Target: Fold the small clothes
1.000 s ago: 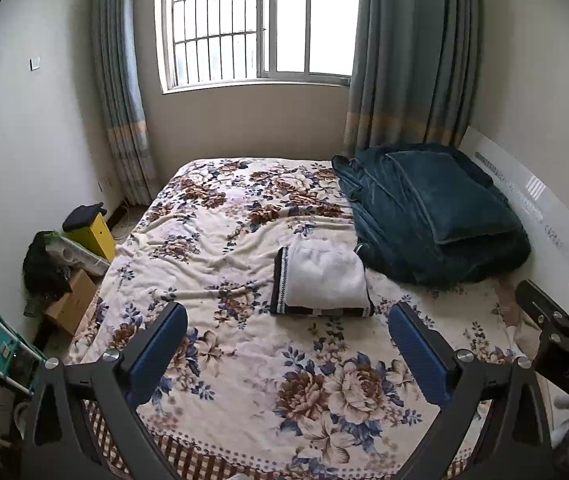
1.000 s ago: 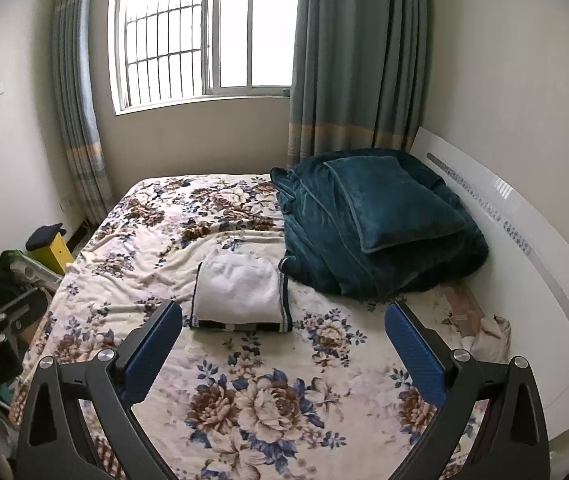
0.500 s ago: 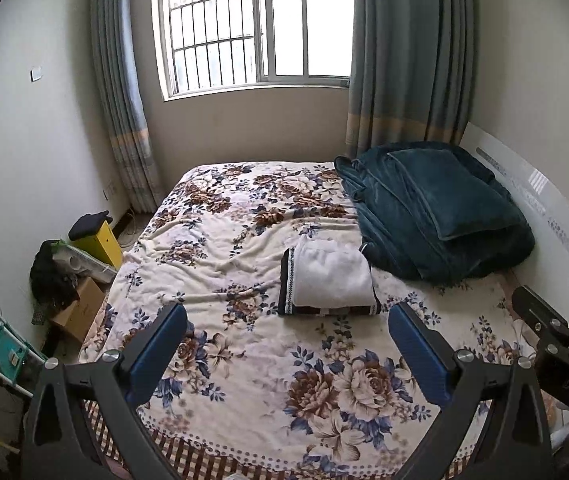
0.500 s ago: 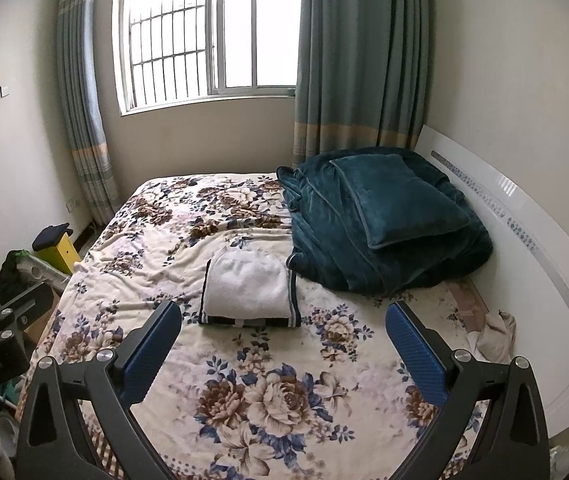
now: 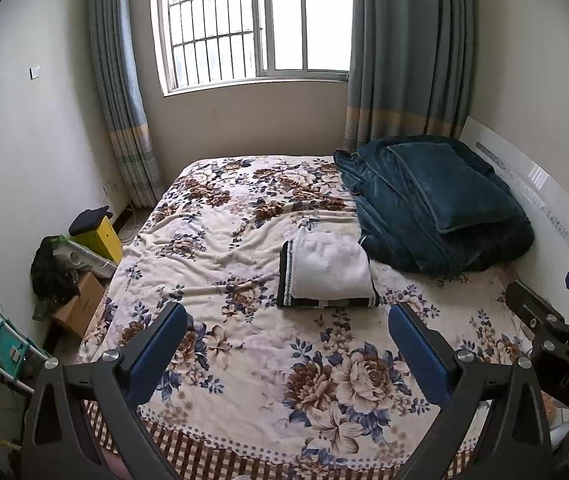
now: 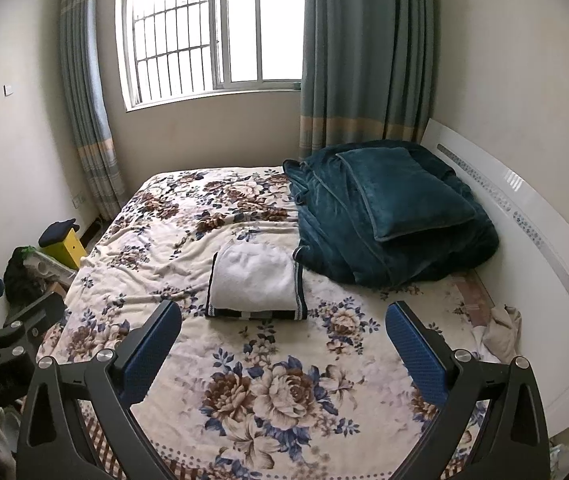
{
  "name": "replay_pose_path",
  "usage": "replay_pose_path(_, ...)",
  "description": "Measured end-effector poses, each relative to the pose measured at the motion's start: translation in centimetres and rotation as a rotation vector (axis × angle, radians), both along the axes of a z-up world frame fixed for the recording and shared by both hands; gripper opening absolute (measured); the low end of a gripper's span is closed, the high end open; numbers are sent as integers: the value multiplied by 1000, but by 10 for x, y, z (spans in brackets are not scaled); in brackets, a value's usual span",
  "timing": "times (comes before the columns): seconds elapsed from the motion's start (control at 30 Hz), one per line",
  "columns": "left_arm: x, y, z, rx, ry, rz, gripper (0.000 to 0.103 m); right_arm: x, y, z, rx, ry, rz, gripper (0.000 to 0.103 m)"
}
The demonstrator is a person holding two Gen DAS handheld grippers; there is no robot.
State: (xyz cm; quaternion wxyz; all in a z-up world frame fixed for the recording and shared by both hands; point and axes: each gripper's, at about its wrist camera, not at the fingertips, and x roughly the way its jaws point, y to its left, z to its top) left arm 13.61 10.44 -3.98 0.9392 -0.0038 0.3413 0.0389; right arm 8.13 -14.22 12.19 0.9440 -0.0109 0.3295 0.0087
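One folded garment (image 5: 328, 270) on the bed (image 5: 244, 344), straight ahead of both grippers & well apart from them, nothing touching it. White top layer w/ dark striped trim along near edge and one side. Long axis: roughly crosswise to the fingers' line, near edge facing the grippers; fisheye makes it hard to be surer.

Left gripper (image 5: 286, 344): wide, nothing between fingers; garment sits ahead, slightly right of its centre line. Right gripper (image 6: 284, 340): also wide, empty; garment (image 6: 256, 280) ahead, slightly left of centre. So it lies between the two, about equally far from each; can't call either nearer.

Judgement: piece looks already folded, both grippers held off above the bed's near end. Any next reach = forward & down, each gripper to its own side of the near edge.

Count: 1 folded garment, 2 grippers, 1 teal blanket pile (image 5: 436, 216) just beyond-right of garment, 1 pillow (image 6: 404, 196) on top. One crumpled beige cloth (image 6: 500, 332) far right by headboard, maybe another small piece, can't tell.
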Motion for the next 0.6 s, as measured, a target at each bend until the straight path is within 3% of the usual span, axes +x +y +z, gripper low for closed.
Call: replay_pose_path(0.6, -1, -2, 4, 8, -1, 4, 103, -2, -3, -1, 1, 1, 1, 103)
